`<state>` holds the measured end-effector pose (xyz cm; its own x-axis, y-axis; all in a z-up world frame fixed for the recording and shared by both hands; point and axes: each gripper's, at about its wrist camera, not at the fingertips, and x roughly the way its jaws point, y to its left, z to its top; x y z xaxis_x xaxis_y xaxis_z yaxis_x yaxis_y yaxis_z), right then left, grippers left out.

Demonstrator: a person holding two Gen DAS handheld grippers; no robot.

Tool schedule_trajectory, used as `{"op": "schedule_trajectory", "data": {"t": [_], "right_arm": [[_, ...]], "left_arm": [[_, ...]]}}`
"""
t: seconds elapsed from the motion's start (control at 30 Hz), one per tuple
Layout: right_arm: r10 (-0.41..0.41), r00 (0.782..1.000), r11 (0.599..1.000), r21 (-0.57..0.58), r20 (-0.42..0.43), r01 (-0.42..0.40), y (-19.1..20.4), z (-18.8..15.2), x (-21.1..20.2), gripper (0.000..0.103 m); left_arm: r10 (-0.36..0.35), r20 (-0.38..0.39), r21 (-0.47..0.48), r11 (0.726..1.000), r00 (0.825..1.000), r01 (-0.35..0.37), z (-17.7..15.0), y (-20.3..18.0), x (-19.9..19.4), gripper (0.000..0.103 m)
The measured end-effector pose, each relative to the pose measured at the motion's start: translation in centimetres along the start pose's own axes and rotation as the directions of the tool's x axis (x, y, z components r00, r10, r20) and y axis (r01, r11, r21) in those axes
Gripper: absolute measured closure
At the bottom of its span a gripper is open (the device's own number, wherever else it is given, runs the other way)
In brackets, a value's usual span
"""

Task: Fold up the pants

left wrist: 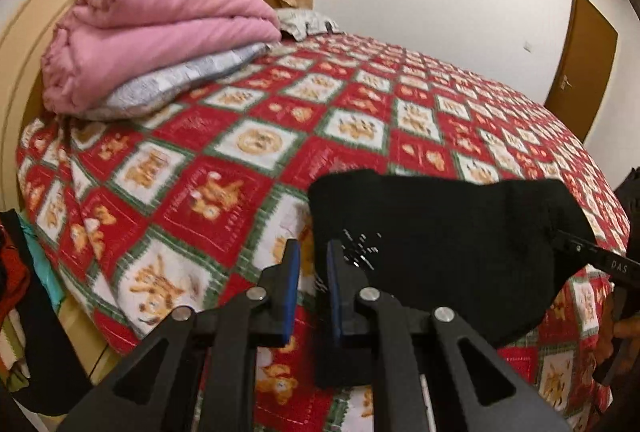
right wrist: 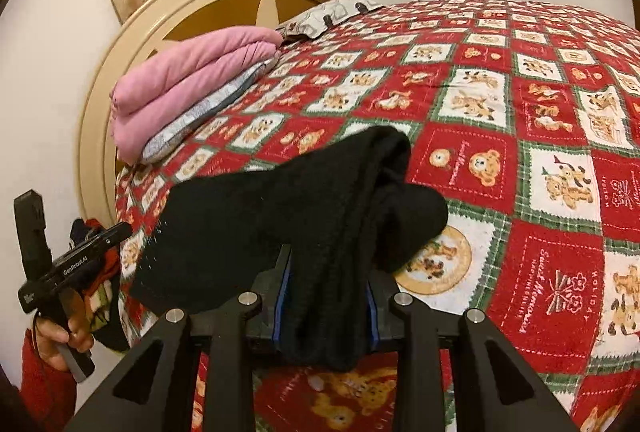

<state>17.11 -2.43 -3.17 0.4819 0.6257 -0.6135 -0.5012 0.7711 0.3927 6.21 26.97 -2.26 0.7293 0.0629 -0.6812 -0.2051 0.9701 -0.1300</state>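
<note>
The black pants [left wrist: 448,244] lie bunched on the red checked bedspread [left wrist: 224,167] near the bed's front edge. My left gripper [left wrist: 313,252] hangs at their left edge; its blue pads stand a little apart with bedspread showing between them, nothing held. My right gripper [right wrist: 326,272] is shut on a thick fold of the pants [right wrist: 304,199], which drapes over and hides its fingertips. The right gripper also shows at the right edge of the left wrist view [left wrist: 588,252], at the pants' right end. The left gripper shows in the right wrist view [right wrist: 116,234].
A folded pink blanket [left wrist: 160,31] on a grey pillow [left wrist: 180,79] sits at the head of the bed by the cream headboard [left wrist: 40,15]. A second pillow [right wrist: 332,11] lies further back. Clothes [left wrist: 16,272] hang off the bed's left. A brown door [left wrist: 580,51] stands at right.
</note>
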Motion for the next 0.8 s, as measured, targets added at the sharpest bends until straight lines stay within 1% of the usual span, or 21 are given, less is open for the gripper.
{"op": "schedule_trajectory", "data": {"t": [0.07,0.13,0.17,0.2,0.27,0.37,0.43,0.5,0.57,0.6,0.63,0.67,0.7,0.73,0.77,0.8], "right_arm": [[0.004,1.000,1.000,-0.003,-0.003,-0.004,-0.2,-0.1,0.0,0.070],[0.017,1.000,1.000,0.009,-0.012,-0.017,-0.8,-0.3,-0.2,0.063],[0.023,0.999,0.999,0.026,-0.023,-0.023,-1.4,-0.5,-0.2,0.056],[0.024,0.999,0.999,0.040,-0.029,-0.023,-1.8,-0.7,-0.3,0.046],[0.026,0.999,0.997,0.080,-0.043,-0.022,-3.2,-1.3,-0.6,0.037],[0.058,0.996,0.988,0.143,-0.064,-0.048,-4.5,-1.9,-1.4,0.037],[0.072,0.995,0.985,0.163,-0.074,-0.059,-4.6,-1.8,-2.0,0.037],[0.107,0.992,0.972,0.217,-0.068,-0.090,-5.3,-1.4,-2.6,0.037],[0.180,0.984,0.938,0.302,-0.005,-0.170,-6.6,-1.1,-3.6,0.037],[0.213,0.976,0.915,0.343,0.034,-0.212,-7.4,-0.9,-4.0,0.037],[0.239,0.967,0.884,0.392,0.090,-0.255,-8.4,-0.9,-4.4,0.037],[0.235,0.961,0.857,0.436,0.144,-0.274,-9.4,-0.9,-4.8,0.038],[0.210,0.964,0.851,0.456,0.161,-0.261,-10.0,-0.8,-4.8,0.053],[0.143,0.982,0.878,0.441,0.124,-0.184,-10.3,-0.5,-4.4,0.069],[0.077,0.995,0.905,0.413,0.068,-0.098,-10.1,-0.2,-3.8,0.092],[0.004,1.000,0.926,0.376,0.008,-0.007,-9.8,0.0,-2.9,0.093]], "left_arm": [[-0.019,0.005,0.013,1.000,1.000,0.019,0.1,-0.7,-0.1,0.088],[-0.042,0.021,0.033,0.999,0.999,0.041,0.4,-1.7,-0.3,0.088],[-0.049,0.023,0.040,0.998,0.999,0.048,0.5,-2.0,-0.3,0.088],[-0.059,0.022,0.046,0.997,0.998,0.058,0.7,-2.4,-0.2,0.087],[-0.069,0.013,0.061,0.996,0.998,0.068,0.8,-3.1,0.4,0.086],[-0.070,-0.016,0.077,0.994,0.997,0.071,0.7,-3.8,1.4,0.086],[-0.078,-0.043,0.086,0.993,0.996,0.082,0.5,-4.3,2.1,0.086],[-0.078,-0.051,0.092,0.992,0.996,0.082,0.2,-4.6,2.4,0.085],[-0.070,-0.060,0.093,0.993,0.996,0.075,0.0,-4.7,2.6,0.084],[-0.069,-0.065,0.087,0.993,0.995,0.074,-0.1,-4.6,2.8,0.084],[-0.073,-0.070,0.076,0.994,0.995,0.079,-0.1,-4.5,2.9,0.084],[-0.075,-0.071,0.068,0.994,0.995,0.080,-0.1,-4.4,2.9,0.084],[-0.075,-0.068,0.059,0.995,0.995,0.079,0.0,-4.4,2.8,0.084],[-0.073,-0.063,0.060,0.995,0.995,0.077,0.1,-4.5,2.7,0.084],[-0.073,-0.055,0.068,0.995,0.996,0.077,0.1,-4.8,2.5,0.084],[-0.076,-0.053,0.082,0.993,0.996,0.080,0.1,-5.2,2.5,0.084]]}}
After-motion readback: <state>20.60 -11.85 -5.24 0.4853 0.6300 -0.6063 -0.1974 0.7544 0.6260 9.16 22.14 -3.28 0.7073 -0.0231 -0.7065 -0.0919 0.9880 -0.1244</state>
